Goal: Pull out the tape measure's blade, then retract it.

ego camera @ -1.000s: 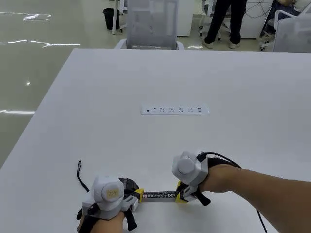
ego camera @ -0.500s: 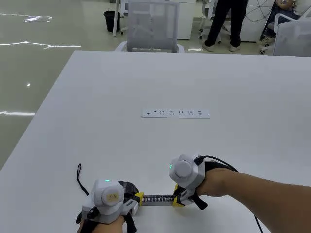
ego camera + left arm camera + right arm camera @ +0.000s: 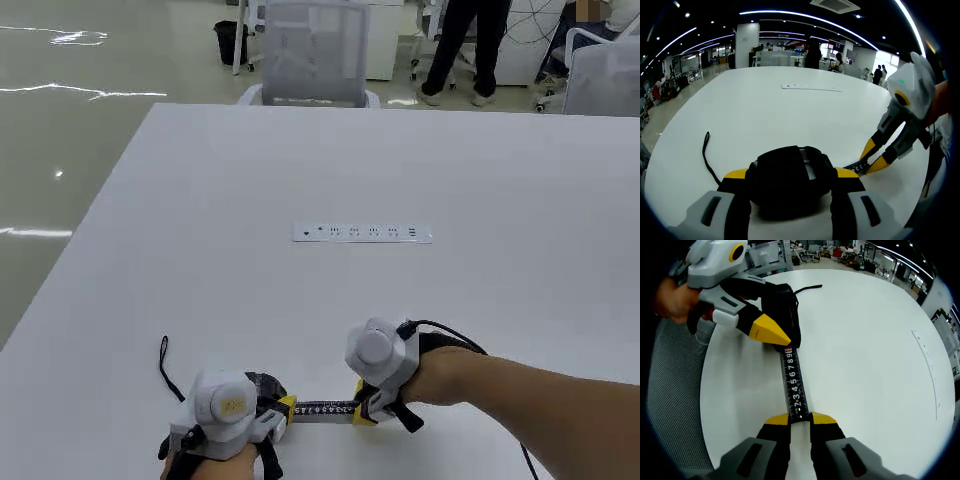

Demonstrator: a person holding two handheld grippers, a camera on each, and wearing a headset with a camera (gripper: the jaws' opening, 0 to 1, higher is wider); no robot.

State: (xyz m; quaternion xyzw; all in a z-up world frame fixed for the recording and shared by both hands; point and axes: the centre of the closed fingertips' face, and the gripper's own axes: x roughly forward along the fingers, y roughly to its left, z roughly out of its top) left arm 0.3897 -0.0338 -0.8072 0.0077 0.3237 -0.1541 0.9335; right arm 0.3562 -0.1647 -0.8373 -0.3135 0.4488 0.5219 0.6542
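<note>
Black tape measure (image 3: 782, 302) is clamped by the left hand-held gripper (image 3: 791, 176) at the 6 o'clock edge of the tabletop (image 3: 350, 160). A short length of blade (image 3: 793, 385) is extended toward 3 o'clock, its tip pinched by the right hand-held gripper (image 3: 800, 417). Power strip (image 3: 362, 232) is seen at 12 o'clock, well apart.

The black tape measure (image 3: 785, 172) sits clamped between the jaws of the left gripper (image 3: 791, 175). A short length of its numbered blade (image 3: 792, 382) runs out flat and straight to the jaws of the right gripper (image 3: 800, 418), which pinch its tip.
</note>
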